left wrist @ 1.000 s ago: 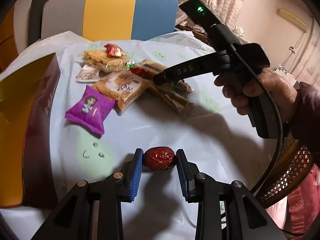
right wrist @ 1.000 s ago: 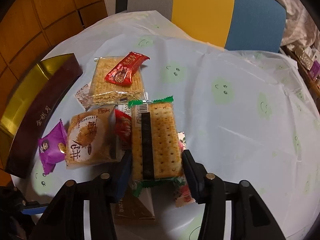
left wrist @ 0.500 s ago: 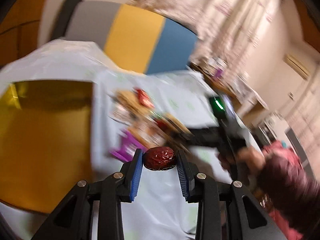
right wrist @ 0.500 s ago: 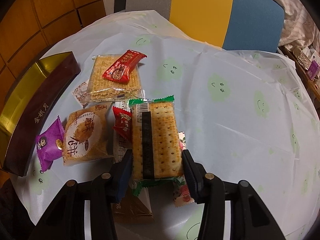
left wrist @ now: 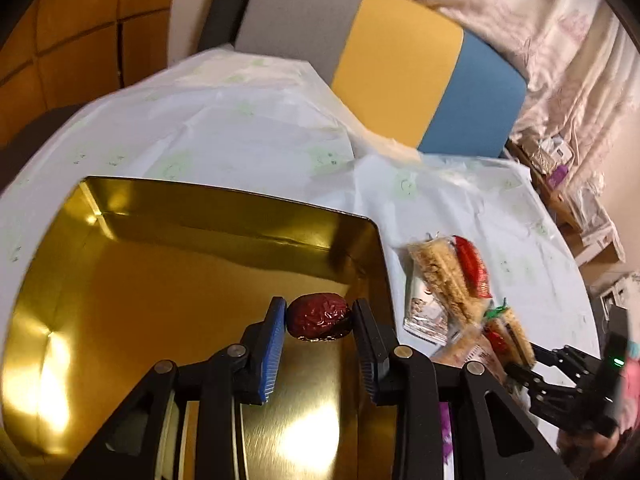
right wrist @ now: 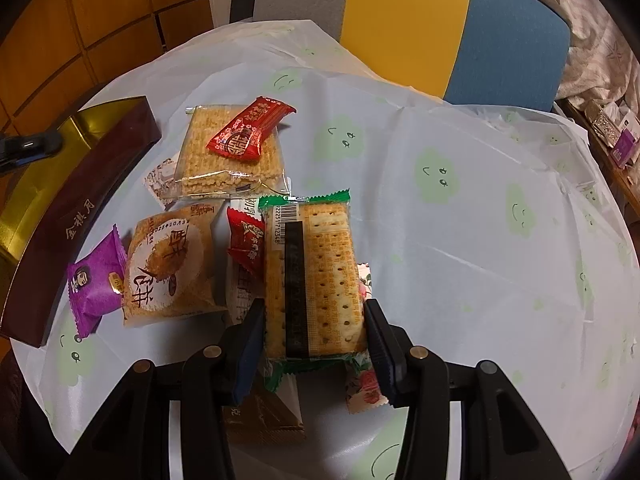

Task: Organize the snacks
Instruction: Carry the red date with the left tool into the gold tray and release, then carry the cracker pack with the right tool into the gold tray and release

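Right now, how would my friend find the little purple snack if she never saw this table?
Start at the big gold tin with dark maroon walls at the table's left edge. Beside its wall lies the purple packet, left of the round biscuit pack. It is the only purple wrapper, with a small cartoon face.

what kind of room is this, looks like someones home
Most likely a home dining or living room: a table under a smiley-print plastic cloth, a colour-block chair, floral curtains and wood-panelled walls.
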{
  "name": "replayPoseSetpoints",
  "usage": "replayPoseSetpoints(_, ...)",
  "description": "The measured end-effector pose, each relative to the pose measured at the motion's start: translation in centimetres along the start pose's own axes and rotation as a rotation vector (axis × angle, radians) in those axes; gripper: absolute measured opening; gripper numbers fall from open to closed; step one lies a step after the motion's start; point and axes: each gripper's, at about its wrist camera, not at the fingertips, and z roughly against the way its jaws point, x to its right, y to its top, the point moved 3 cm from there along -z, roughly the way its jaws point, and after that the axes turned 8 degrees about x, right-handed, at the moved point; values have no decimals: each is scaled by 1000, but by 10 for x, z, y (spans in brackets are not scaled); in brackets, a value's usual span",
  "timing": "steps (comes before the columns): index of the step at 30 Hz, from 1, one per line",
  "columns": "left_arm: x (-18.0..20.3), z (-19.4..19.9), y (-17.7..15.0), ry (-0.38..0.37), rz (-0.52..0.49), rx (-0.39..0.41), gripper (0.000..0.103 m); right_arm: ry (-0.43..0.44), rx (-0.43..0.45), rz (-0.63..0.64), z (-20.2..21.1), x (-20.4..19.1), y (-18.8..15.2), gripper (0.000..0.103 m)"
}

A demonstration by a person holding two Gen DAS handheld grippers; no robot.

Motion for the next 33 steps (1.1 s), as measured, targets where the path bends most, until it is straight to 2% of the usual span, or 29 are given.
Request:
replayPoseSetpoints(7,-3,-33,-2,75,-30,-30,34,-1,-1,6,-1,0,1,49)
replayPoseSetpoints(8,-4,-33,-2,80,-27,-30,37,-1,-2,7,-1,0,1,49)
replayPoseSetpoints(9,-4,-32,-2,84,-25,-26,45,-2,-2,7,-1,-1,2,48)
replayPoseSetpoints(11,-3,-19,-3,80,-26,6,57,-1,-1,6,-1,0,1,48)
replayPoseSetpoints(16,5,33,-17,76,-64,117,57,-2,-1,7,-1,0,1,48)
replayPoseSetpoints(19,19,69,-38,20,-125,179,57,-2,-1,8,-1,0,1,48)
replayPoseSetpoints(23,47,107,-78,-96,-238,202,57,-7,-1,9,0,0,1,48)
replayPoseSetpoints(28,80,114,-133,-233,-325,118,56,-16,1,15,0,-1,-1,48)
replayPoseSetpoints(33,97,89,-177,-234,-426,20,41,-27,-4,13,1,-3,-1,48)
